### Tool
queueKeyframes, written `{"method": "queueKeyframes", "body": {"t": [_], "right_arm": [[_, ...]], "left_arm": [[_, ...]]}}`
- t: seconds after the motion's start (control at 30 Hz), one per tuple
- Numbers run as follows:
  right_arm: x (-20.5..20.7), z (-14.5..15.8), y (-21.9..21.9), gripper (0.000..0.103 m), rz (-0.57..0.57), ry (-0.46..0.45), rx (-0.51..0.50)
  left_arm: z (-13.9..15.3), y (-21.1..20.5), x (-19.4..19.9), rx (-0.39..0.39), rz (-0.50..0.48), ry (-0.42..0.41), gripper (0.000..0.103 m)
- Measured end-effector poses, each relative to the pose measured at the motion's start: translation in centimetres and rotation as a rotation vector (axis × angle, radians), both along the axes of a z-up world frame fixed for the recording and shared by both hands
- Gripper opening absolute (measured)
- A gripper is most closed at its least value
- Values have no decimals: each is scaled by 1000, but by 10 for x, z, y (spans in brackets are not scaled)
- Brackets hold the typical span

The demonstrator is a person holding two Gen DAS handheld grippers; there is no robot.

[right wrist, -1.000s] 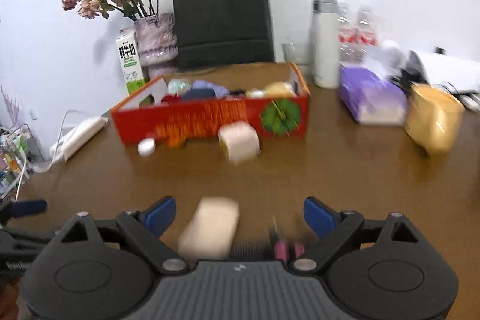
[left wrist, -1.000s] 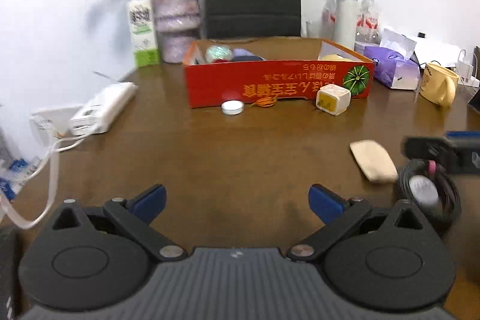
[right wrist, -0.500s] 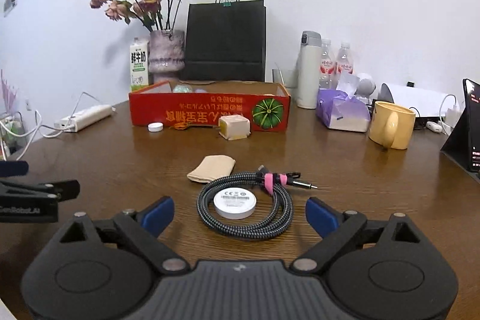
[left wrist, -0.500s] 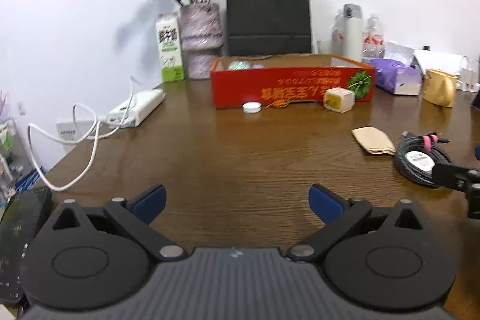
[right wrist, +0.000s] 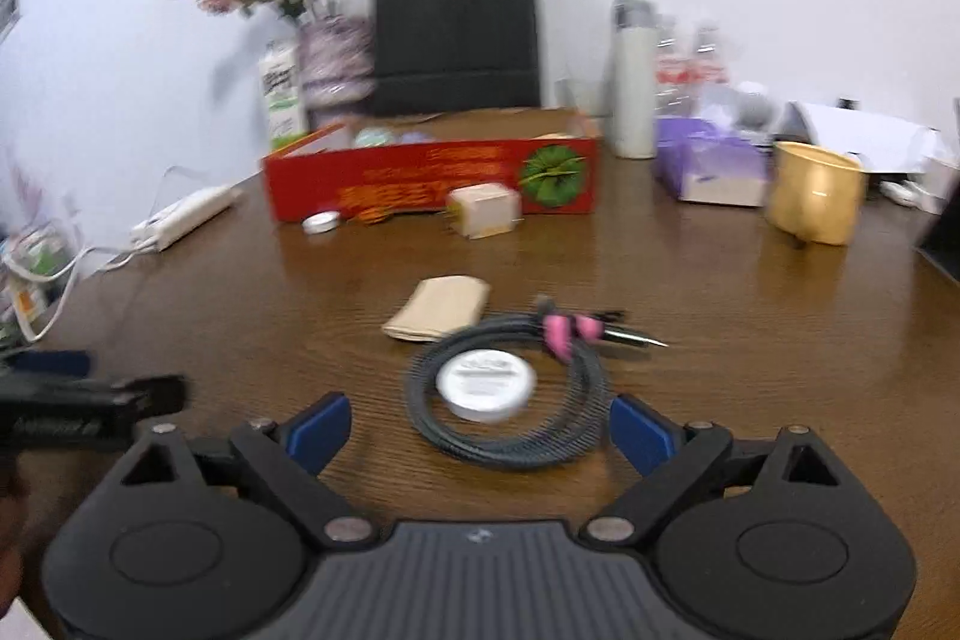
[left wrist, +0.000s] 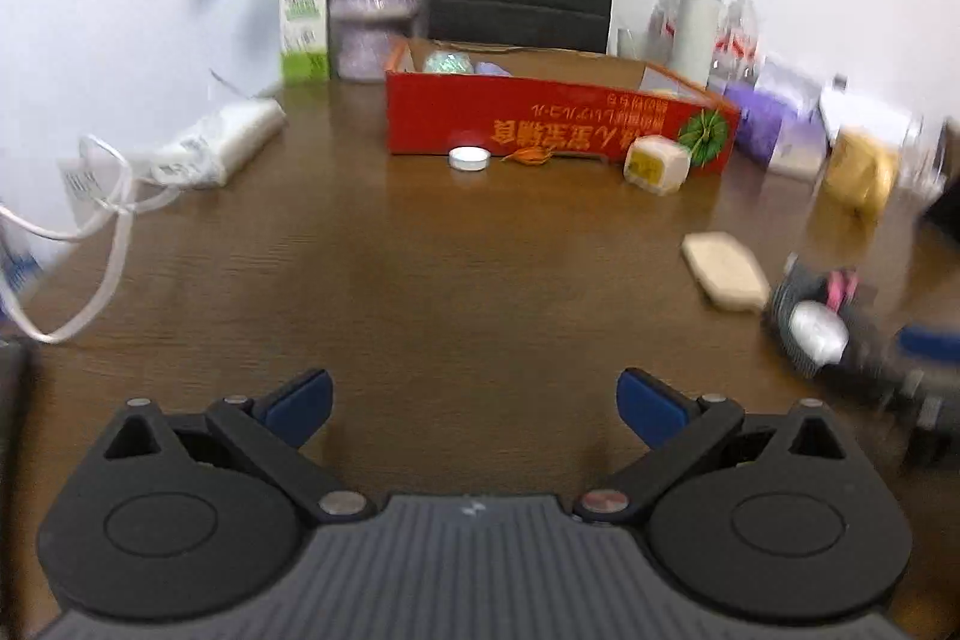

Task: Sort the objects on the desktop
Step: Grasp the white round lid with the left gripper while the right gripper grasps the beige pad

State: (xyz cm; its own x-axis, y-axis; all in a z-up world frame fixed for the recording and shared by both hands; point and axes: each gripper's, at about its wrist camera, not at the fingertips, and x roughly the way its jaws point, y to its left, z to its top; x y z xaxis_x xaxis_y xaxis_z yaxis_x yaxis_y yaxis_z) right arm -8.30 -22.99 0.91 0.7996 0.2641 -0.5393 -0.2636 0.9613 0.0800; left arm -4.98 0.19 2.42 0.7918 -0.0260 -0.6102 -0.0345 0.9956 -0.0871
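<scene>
On the near part of the desk [right wrist: 750, 328], just ahead of the right gripper [right wrist: 479, 427], lies a coiled cable [right wrist: 510, 436] with a round white disc [right wrist: 485, 383] sitting inside the loop. The right gripper's jaws stand wide apart and hold nothing; the coil sits almost squarely between its two blue fingertips [right wrist: 318, 427], a little beyond them. The cable's pink-tied plug end [right wrist: 570, 331] sticks out to the far right, so the bundle runs longest from left to right across the gripper's line of approach. A folded beige cloth [right wrist: 441, 307] lies touching, or nearly touching, the far left rim of the coil.

The left gripper [left wrist: 474, 403] is also spread open and empty, over a bare stretch of wood. From it the same coiled cable [left wrist: 804, 322] lies well off to the right, with the beige cloth [left wrist: 723, 268] beside it. So the right one looks plainly the nearer for either thing.

The red box [right wrist: 432, 178] stands at the far middle of the desk, with a small cube [right wrist: 483, 211], a white cap [right wrist: 321, 222] and an orange scrap [right wrist: 372, 215] just in front of its near wall.
</scene>
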Motion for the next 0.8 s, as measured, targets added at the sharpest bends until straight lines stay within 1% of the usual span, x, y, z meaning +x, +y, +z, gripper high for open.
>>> {"method": "queueKeyframes", "body": {"t": [0.03, 0.07, 0.13, 0.17, 0.2, 0.23, 0.27, 0.3, 0.33, 0.37, 0.4, 0.43, 0.47, 0.5, 0.53, 0.6, 0.67, 0.73, 0.8], "right_arm": [[5, 4, 4, 85, 39, 6, 6], [11, 9, 8, 81, 64, 2, 9], [25, 16, 15, 80, 93, -16, -1], [35, 18, 20, 79, 101, -18, -15], [47, 19, 24, 77, 100, -12, -31], [62, 17, 28, 73, 95, 7, -42], [80, 14, 31, 71, 91, 42, -49], [94, 10, 33, 70, 93, 76, -50], [108, 4, 34, 56, 93, 109, -39], [118, 0, 33, 30, 90, 136, -22], [123, -2, 34, 19, 89, 112, -31], [127, -3, 37, 8, 104, 104, -51], [131, -3, 40, 8, 113, 102, -65], [135, -3, 45, 8, 125, 95, -80], [139, -5, 48, 8, 135, 82, -91], [145, -8, 53, 7, 141, 50, -101], [146, -10, 54, 7, 145, 34, -94], [142, -7, 48, 7, 145, 25, -70], [135, -1, 45, 7, 154, -33, -49]], "left_arm": [[5, 1, 10, -12, 8, 9, 103], [10, 1, 22, -6, 10, 7, 103], [17, -1, 48, 35, 15, -26, 103], [17, -2, 63, 58, 10, -46, 101], [16, -2, 79, 77, 5, -45, 92], [15, -2, 97, 79, 4, -31, 88], [13, -2, 116, 68, -1, -13, 83], [12, -2, 133, 53, -14, -2, 83], [11, -3, 151, 47, -41, -1, 83], [9, -4, 166, 47, -53, -1, 83], [4, -2, 185, 48, -45, 15, 80], [0, 0, 203, 46, -16, 41, 75], [-4, 2, 218, 37, 27, 60, 63], [-5, 3, 226, 43, 48, 37, 57], [-7, 4, 233, 42, 51, 32, 53], [-11, 3, 239, 50, 43, 19, 30], [-15, 0, 234, 74, 18, 14, 29], [-16, 0, 226, 50, -3, 11, 29], [-13, 1, 217, 9, -29, 14, 29]]}}
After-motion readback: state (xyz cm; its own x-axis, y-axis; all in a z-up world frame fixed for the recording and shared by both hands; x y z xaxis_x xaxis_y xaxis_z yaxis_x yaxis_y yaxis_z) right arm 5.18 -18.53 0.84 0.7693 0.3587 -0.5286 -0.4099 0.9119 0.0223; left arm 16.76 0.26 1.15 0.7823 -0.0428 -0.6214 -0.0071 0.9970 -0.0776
